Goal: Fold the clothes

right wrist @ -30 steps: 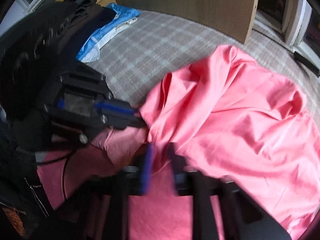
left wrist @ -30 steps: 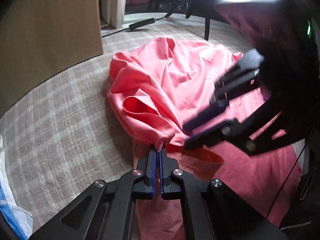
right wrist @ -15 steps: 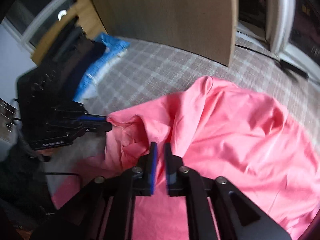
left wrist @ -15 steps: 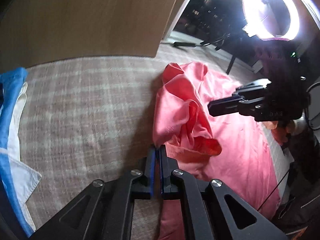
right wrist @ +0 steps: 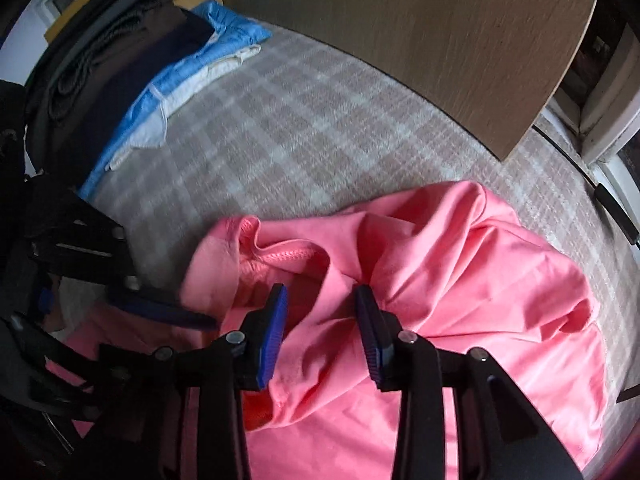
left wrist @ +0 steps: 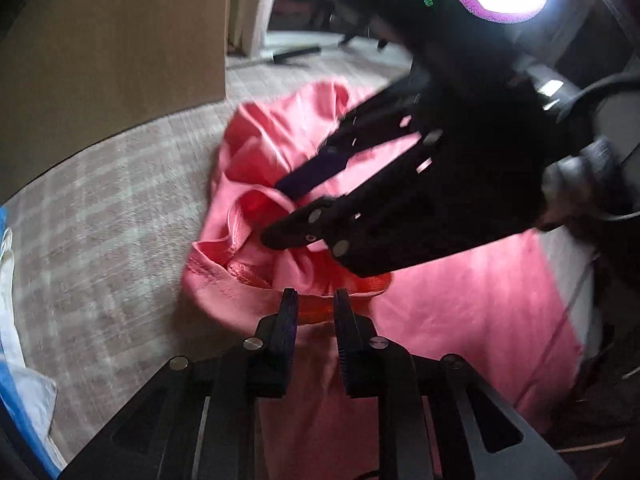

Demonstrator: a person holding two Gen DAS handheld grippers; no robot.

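Both claws are opening over the pink shirt (right wrist: 440,280) crumpled on the plaid bed (right wrist: 300,128): left claw (left wrist: 314,300) slightly apart, right claw (right wrist: 320,296) wider, neither pinching fabric.

A coral-pink garment (right wrist: 420,304) of soft, matt knit cloth lies rumpled, with a finer ribbed texture along its turned edge. It rests on a beige checked woven covering (right wrist: 288,120) that looks matt and slightly rough. The left gripper (left wrist: 314,300) and right gripper (right wrist: 322,298) are of matt black plastic with small, shiny metal screw heads; the right gripper's blue pads (right wrist: 274,336) look rubbery and finely ridged. A board (right wrist: 420,36) behind has a smooth, dull wood-grain finish. To one side lie a smooth light blue cloth (right wrist: 180,76) and dark folded fabrics (right wrist: 104,56), matt and heavier in look.
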